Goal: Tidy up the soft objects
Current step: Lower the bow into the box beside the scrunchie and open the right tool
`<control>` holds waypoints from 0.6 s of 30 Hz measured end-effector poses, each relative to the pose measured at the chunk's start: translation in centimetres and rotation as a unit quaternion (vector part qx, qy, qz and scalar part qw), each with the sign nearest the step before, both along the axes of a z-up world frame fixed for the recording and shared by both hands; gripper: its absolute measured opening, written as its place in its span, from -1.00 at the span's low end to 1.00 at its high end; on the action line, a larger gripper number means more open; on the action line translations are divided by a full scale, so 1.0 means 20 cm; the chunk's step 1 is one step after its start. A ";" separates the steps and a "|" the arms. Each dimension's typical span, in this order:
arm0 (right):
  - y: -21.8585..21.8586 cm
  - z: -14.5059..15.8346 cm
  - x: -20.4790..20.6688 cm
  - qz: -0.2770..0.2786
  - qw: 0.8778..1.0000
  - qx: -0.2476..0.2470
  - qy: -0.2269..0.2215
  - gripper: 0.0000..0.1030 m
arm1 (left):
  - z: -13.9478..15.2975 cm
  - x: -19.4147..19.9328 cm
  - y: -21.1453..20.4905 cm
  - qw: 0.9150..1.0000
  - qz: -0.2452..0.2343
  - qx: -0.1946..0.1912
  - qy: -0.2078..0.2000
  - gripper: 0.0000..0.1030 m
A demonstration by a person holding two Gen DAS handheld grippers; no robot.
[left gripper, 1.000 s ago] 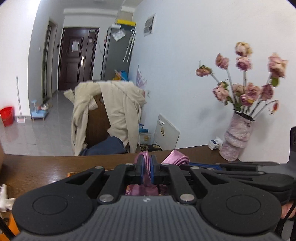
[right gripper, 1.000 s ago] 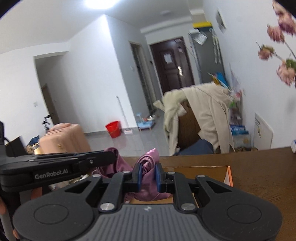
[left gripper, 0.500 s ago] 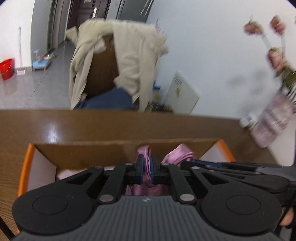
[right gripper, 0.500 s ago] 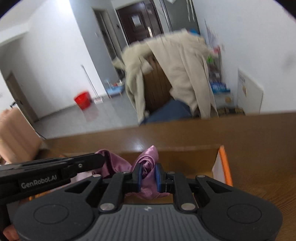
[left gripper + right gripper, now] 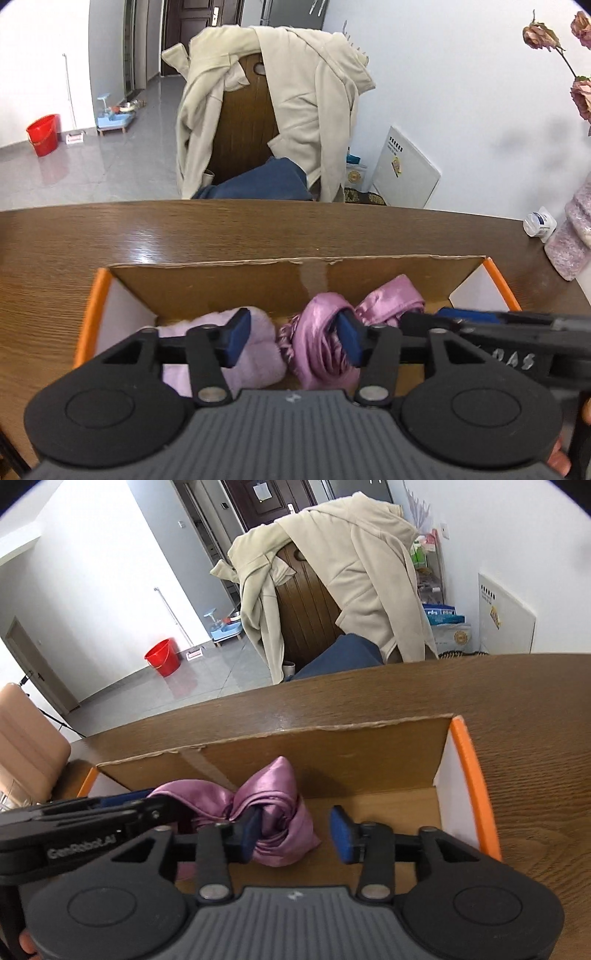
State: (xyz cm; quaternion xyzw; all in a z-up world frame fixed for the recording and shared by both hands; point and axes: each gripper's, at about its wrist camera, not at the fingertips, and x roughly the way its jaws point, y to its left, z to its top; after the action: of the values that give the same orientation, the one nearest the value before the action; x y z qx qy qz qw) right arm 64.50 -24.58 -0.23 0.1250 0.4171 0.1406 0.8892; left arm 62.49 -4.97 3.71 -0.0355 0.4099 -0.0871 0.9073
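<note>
While both of my grippers hang over the cardboard box, neither one clamps anything. My left gripper stands with its jaws spread wide: the purple satin cloth lies bunched in the box between its blue pads, up against the right-hand pad, and a pale pink fluffy item lies under the left-hand pad. My right gripper is likewise parted; the same satin cloth sits beside its left-hand pad, with bare box floor showing between cloth and the other pad. Whether either pad actually touches the fabric I cannot tell. The box, orange along its side rims, rests on the brown wooden table. Beyond the table's far edge stands a chair draped with a cream coat (a red bucket sits on the floor further back). A pink vase stands at the table's right end, with a small white bottle just beside it.
</note>
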 end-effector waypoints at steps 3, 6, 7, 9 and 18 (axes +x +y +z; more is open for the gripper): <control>-0.01 0.09 -0.06 -0.004 1.000 -0.014 -0.009 0.04 | 0.08 -0.06 0.01 1.000 -0.004 0.012 -0.006 0.08; -0.01 0.20 -0.13 -0.005 1.000 -0.026 -0.016 0.12 | 0.19 -0.15 0.02 1.000 -0.004 0.021 -0.020 0.15; -0.01 0.24 -0.16 -0.004 0.999 -0.026 -0.020 0.15 | 0.23 -0.18 0.02 0.999 -0.004 0.023 -0.025 0.17; -0.03 0.33 -0.23 -0.005 0.999 -0.029 -0.027 0.16 | 0.31 -0.27 0.02 0.999 -0.005 0.028 -0.036 0.22; -0.13 0.73 -0.75 0.007 0.995 -0.029 -0.093 0.42 | 0.67 -0.79 0.01 0.993 -0.033 0.040 -0.110 0.46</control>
State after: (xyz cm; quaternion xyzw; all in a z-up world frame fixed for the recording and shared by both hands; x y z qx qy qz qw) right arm 49.57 -27.23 14.40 0.0828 0.3371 0.1454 0.9265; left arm 46.61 -4.81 17.17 0.0243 0.3117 -0.1041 0.9442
